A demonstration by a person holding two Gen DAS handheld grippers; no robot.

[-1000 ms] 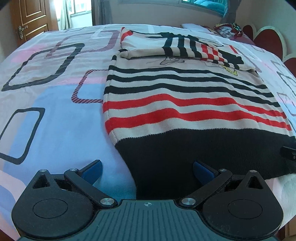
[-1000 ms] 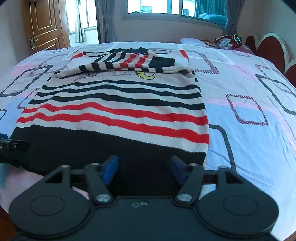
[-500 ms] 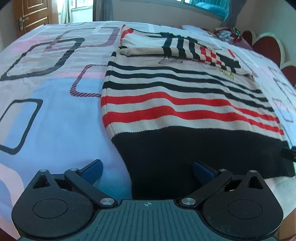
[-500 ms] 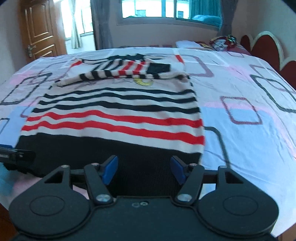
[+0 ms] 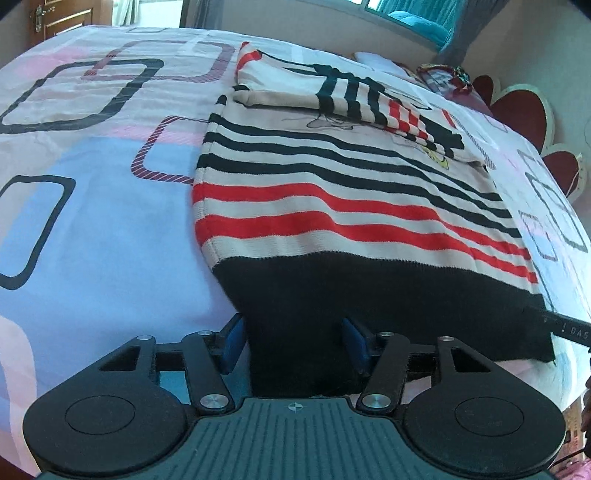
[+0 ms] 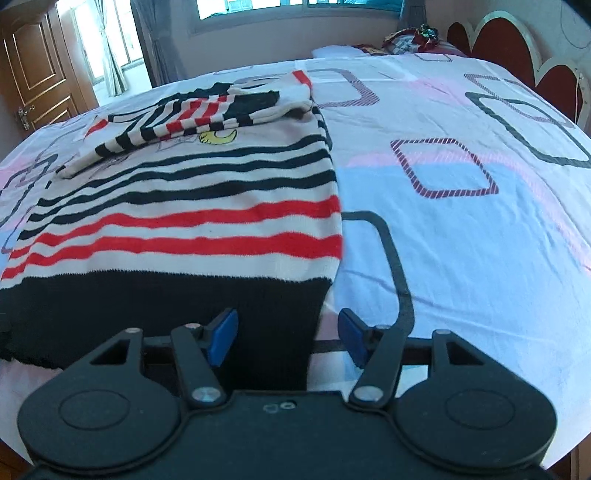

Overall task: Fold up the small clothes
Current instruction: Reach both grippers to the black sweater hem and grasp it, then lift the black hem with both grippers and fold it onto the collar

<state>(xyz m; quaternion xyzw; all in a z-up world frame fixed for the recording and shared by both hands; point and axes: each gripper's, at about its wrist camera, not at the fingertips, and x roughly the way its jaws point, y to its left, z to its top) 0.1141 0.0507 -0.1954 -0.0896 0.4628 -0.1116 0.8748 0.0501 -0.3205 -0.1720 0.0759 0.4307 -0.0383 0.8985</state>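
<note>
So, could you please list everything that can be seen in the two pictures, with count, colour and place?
sweater: one, beige with black and red stripes and a black hem, flat on the bed, sleeves folded across its far end
bed sheet: one, white, pink and pale blue with square outlines, under the sweater
headboard: one, dark red with pale trim, far right
door: one, brown wood, far left
window: one, bright, behind the bed
left tool: one, black with blue pads, jaws just closing around the hem's left corner
right tool: one, black with blue pads, at the hem's right corner
</note>
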